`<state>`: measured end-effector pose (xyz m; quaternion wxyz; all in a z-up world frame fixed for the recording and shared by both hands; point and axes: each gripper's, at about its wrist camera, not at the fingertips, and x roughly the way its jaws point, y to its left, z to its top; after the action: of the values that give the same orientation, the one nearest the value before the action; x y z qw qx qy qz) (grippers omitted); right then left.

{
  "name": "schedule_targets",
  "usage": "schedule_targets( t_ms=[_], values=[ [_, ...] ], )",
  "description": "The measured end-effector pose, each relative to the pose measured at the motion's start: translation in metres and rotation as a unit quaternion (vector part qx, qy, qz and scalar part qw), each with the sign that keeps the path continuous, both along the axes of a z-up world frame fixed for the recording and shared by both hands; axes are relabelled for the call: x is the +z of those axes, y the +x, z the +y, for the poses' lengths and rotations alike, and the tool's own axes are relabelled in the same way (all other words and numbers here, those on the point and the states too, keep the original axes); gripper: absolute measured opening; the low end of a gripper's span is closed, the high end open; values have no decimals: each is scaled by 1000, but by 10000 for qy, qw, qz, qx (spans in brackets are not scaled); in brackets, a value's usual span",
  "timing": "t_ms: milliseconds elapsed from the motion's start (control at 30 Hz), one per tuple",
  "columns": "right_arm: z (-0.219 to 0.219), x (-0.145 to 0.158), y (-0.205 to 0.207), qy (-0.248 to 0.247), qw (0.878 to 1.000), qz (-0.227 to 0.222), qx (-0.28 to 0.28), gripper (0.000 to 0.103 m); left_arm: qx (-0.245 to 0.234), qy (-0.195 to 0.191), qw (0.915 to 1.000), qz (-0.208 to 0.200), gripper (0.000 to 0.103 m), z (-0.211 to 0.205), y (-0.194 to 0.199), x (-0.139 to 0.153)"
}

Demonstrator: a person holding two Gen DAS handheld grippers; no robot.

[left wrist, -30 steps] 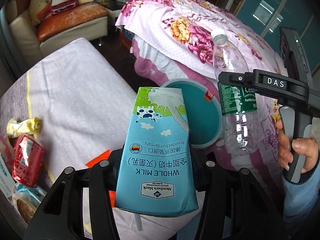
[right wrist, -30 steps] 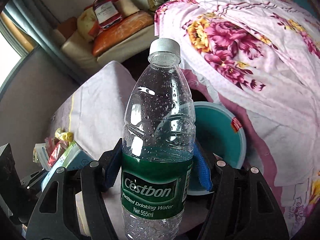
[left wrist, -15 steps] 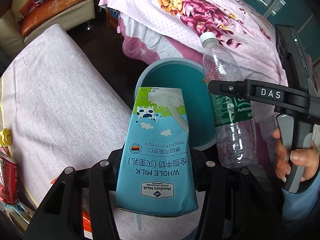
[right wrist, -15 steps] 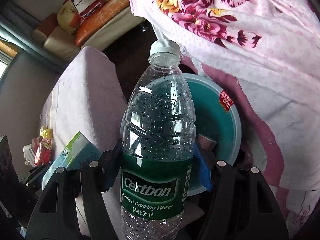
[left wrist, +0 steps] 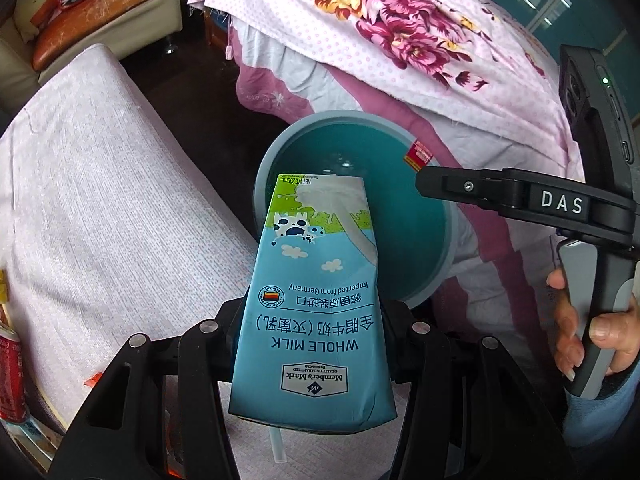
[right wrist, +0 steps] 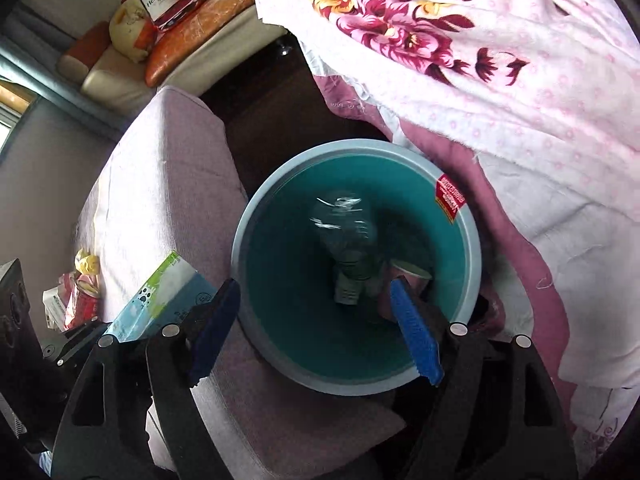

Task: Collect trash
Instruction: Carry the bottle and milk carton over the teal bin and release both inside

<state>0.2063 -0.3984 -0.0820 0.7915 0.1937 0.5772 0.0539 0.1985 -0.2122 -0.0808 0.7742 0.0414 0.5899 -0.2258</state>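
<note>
A teal bin (left wrist: 444, 256) (right wrist: 472, 240) stands on the floor between a covered seat and a bed. My left gripper (left wrist: 314, 320) is shut on a blue whole-milk carton (left wrist: 316, 304), held over the bin's near rim; the carton (right wrist: 160, 300) also shows at the left of the right wrist view. My right gripper (right wrist: 316, 328) hangs over the bin with its jaws opening and nothing between them. A clear plastic bottle (right wrist: 344, 248), blurred, lies or falls inside the bin beside a small cup (right wrist: 412, 276). The right gripper's body (left wrist: 560, 204) and a hand (left wrist: 576, 340) show at the right of the left wrist view.
A pale pink covered seat (left wrist: 100, 200) lies left of the bin, with snack wrappers (right wrist: 80, 288) and a red packet (left wrist: 10, 380) at its left end. A floral bedspread (left wrist: 420, 40) hangs over the bin's far side. A sofa with cushions (right wrist: 180, 32) stands beyond.
The right gripper's jaws opened and the bottle left them and dropped into the bin. Both grippers came down closer to the bin. The left still holds the carton.
</note>
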Motion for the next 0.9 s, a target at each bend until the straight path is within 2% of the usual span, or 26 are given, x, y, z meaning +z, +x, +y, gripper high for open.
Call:
schedule_targets(
  t_ms=[400, 467, 533, 600, 900],
  values=[
    [-19, 18, -9, -151, 9994, -84, -291, 77, -145, -72, 9998, 74, 52, -18, 2, -6],
    [-20, 20, -10, -189, 9993, -87, -308, 77, -112, -80, 9999, 91, 57, -19, 3, -5],
    [-19, 20, -11, -213, 9993, -79, -312, 77, -43, -124, 9999, 22, 78, -16, 2, -2],
    [-18, 21, -11, -242, 9992, -62, -310, 77, 47, -135, 9998, -107, 79, -11, 0, 3],
    [2, 30, -13, -391, 9990, -77, -222, 79, 327, -323, 9989, -123, 80, 21, -14, 15]
  ],
)
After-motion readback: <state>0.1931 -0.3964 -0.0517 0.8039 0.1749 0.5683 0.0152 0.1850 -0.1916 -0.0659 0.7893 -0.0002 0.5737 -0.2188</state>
